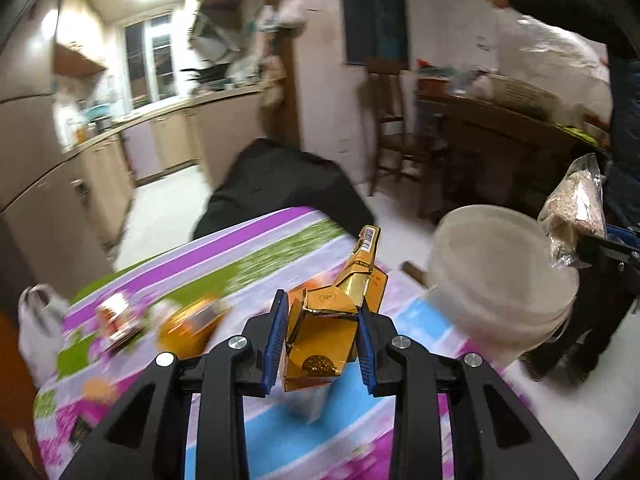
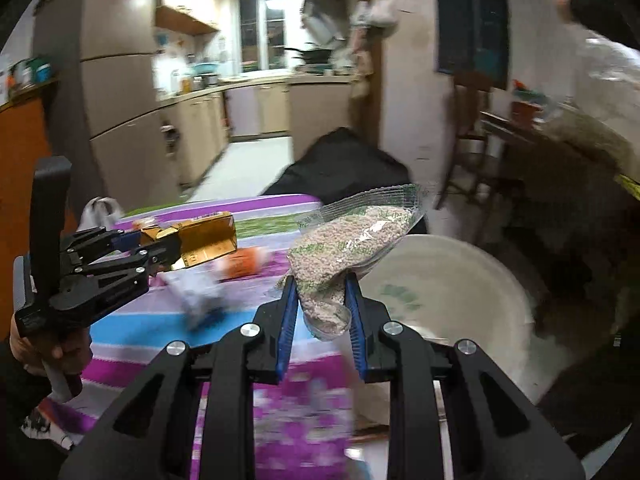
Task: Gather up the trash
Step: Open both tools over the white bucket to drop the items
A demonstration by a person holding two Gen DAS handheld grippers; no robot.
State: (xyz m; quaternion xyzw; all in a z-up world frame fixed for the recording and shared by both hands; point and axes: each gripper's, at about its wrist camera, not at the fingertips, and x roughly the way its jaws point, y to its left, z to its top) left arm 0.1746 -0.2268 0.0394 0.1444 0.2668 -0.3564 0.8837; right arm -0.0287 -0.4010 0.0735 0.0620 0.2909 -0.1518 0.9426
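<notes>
The left claw point(image 1: 322, 334) pinches a crumpled gold carton point(image 1: 334, 320) between its blue pads. The right claw point(image 2: 321, 330) pinches the lower end of a clear bag of pale grains point(image 2: 352, 248), whose bulk sticks up above the pads. Both are held in the air over a bench point(image 2: 248, 328) covered in a purple, green and blue striped cloth. A wide white bucket point(image 2: 460, 280) stands just past the bench's right edge, near the bag. More litter lies blurred on the cloth, including an orange packet point(image 2: 242, 264). The top-heavy bag could slip out or tip sideways and miss the bucket if released too soon. The carton's loose flap could snag on the rim.
</notes>
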